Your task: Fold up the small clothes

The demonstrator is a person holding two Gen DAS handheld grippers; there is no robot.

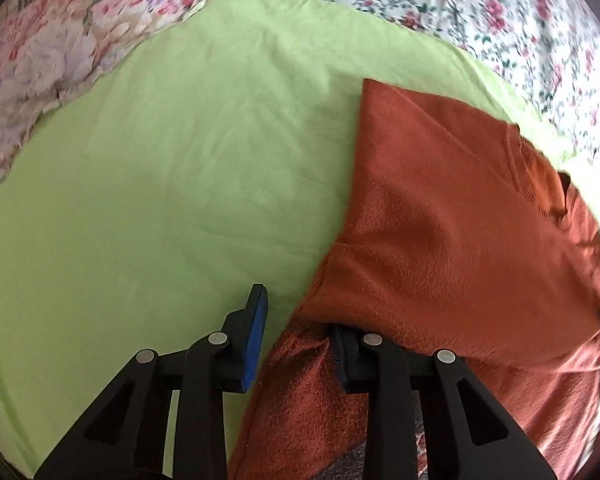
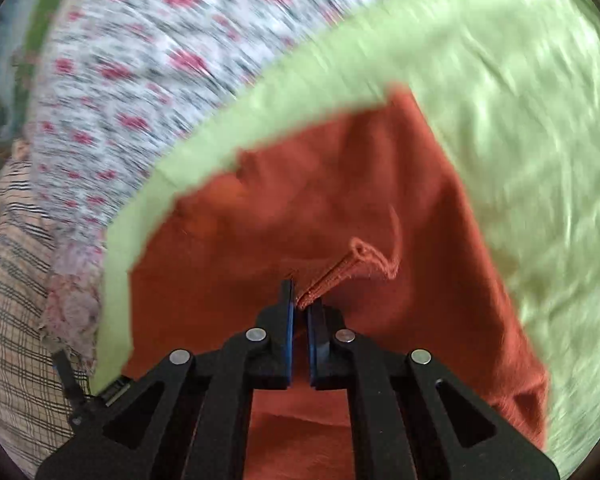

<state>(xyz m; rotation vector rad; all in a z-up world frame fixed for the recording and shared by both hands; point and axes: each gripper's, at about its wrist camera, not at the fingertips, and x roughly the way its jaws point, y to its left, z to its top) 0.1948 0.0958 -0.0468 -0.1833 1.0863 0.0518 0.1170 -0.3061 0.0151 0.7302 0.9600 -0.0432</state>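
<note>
Gripping a hemmed edge of the rust-orange garment point(image 2: 340, 208), the right tongs point(image 2: 300, 306) are pinched nearly closed on the cloth. The left tongs point(image 1: 296, 336) stand part open, one pad bare over the green sheet point(image 1: 172, 168), the other tucked under an orange fold; whether they press the fabric cannot be told. The garment lies on the green sheet, over a floral bedspread point(image 1: 480, 4), apparently partly folded, with further folds judged still to come.
</note>
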